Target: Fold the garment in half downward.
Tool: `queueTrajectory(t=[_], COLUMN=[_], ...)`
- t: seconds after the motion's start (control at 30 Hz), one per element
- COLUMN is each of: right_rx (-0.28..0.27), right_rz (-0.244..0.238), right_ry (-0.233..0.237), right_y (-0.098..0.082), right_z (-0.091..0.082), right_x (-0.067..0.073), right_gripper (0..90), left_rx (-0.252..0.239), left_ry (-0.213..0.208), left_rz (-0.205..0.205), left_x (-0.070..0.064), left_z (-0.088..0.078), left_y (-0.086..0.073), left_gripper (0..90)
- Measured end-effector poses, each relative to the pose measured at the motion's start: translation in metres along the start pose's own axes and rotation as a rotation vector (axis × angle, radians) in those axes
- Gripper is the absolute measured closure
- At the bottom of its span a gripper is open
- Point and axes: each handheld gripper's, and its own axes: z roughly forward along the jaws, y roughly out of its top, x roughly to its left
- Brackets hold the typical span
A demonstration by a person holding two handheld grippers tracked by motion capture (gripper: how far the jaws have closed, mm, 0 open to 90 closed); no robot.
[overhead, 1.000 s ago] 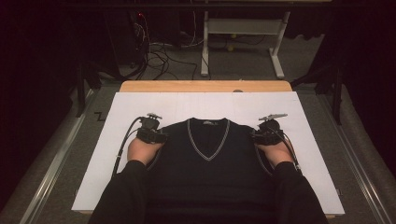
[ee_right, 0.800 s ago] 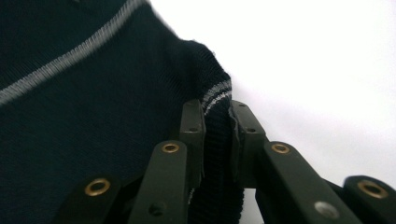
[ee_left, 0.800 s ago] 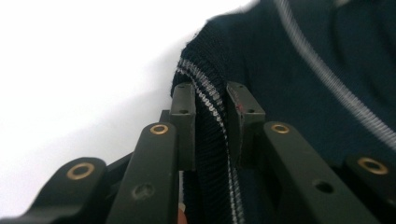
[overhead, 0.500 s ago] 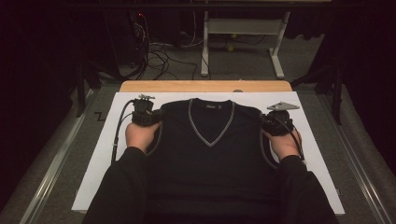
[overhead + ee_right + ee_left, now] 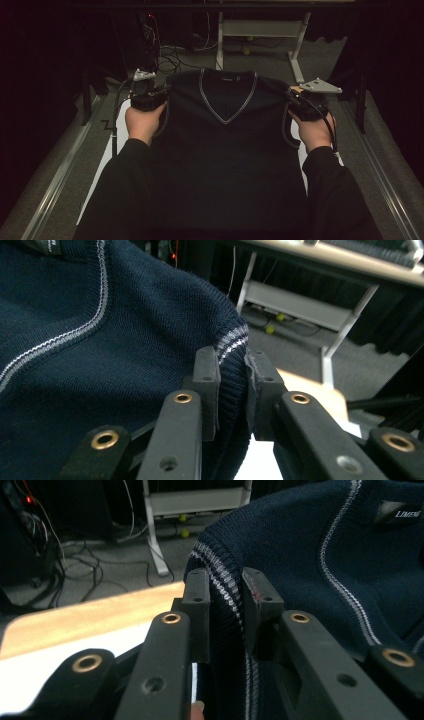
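Navy knit vest (image 5: 227, 150) pinched at both shoulder edges, left gripper (image 5: 227, 597), right gripper (image 5: 232, 375), above white table (image 5: 112, 150).

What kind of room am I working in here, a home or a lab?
Most likely a lab or recording studio: loose black cables run across the grey carpet, a white metal desk frame stands behind, and dark curtains surround the white-topped table.
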Motion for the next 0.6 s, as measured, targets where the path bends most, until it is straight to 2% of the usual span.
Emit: queueTrajectory(t=[0.13,0.27,0.33,0.37,0.4,0.47,0.5,0.53,0.6], right_rx=[0.004,0.032,0.031,0.031,0.031,0.031,0.032,0.032,0.033], right_rz=[-0.003,-0.001,0.046,0.052,0.052,0.051,0.042,0.042,0.027], right_ry=[0.011,0.032,0.070,0.081,0.081,0.103,0.115,0.115,0.125], right_y=[0.003,-0.009,-0.029,-0.036,-0.036,-0.051,-0.064,-0.064,-0.076], right_z=[0.001,0.005,0.006,0.006,0.006,0.004,0.000,0.000,-0.007], right_x=[0.002,0.009,0.015,0.018,0.018,0.023,0.027,0.027,0.031], right_gripper=[78.8,78.8,78.7,78.7,78.7,78.7,78.7,78.7,78.7], left_rx=[0.033,0.059,0.052,0.053,0.053,0.062,0.062,0.064,0.058], left_ry=[-0.005,-0.027,-0.065,-0.095,-0.095,-0.119,-0.131,-0.140,-0.162], left_rz=[-0.010,-0.023,-0.053,-0.066,-0.066,-0.074,-0.077,-0.076,-0.076], left_x=[0.004,0.006,0.005,0.002,0.002,0.001,0.001,0.001,0.001], left_z=[0.001,0.008,0.010,0.012,0.012,0.011,0.010,0.007,0.000], left_y=[-0.005,-0.022,-0.037,-0.055,-0.055,-0.072,-0.080,-0.087,-0.100], left_gripper=[71.3,71.2,71.2,71.2,71.2,71.2,71.2,71.2,71.2])
